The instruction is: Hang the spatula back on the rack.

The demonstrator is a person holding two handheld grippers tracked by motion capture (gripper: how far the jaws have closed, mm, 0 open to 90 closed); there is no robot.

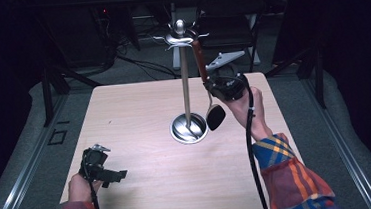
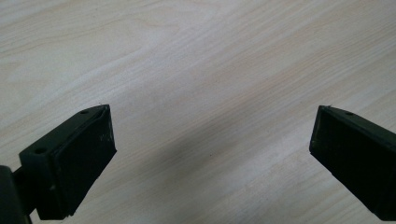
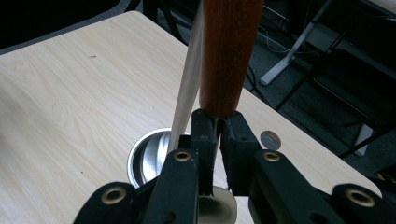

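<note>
A metal utensil stand (image 1: 185, 84) with a round base (image 1: 189, 128) and hooks at its top (image 1: 180, 36) rises from the middle of the wooden table (image 1: 134, 118). My right gripper (image 1: 207, 84) is shut on a utensil just right of the pole. The utensil's brown wooden handle (image 1: 199, 58) slants up toward the hooks and its black head (image 1: 215, 117) hangs beside the base. In the right gripper view the jaws (image 3: 218, 123) pinch the bottom of the brown handle (image 3: 229, 51), with the pole (image 3: 189, 79) just to its left. My left gripper (image 1: 115, 177) rests open at the front left, over bare table (image 2: 212, 126).
A dark chair (image 1: 227, 21) and a grey angled frame (image 1: 225, 58) stand behind the table's far edge, with cables on the floor. A small round grey disc (image 3: 271, 139) lies near the table's right edge. Metal rails run along both sides of the table.
</note>
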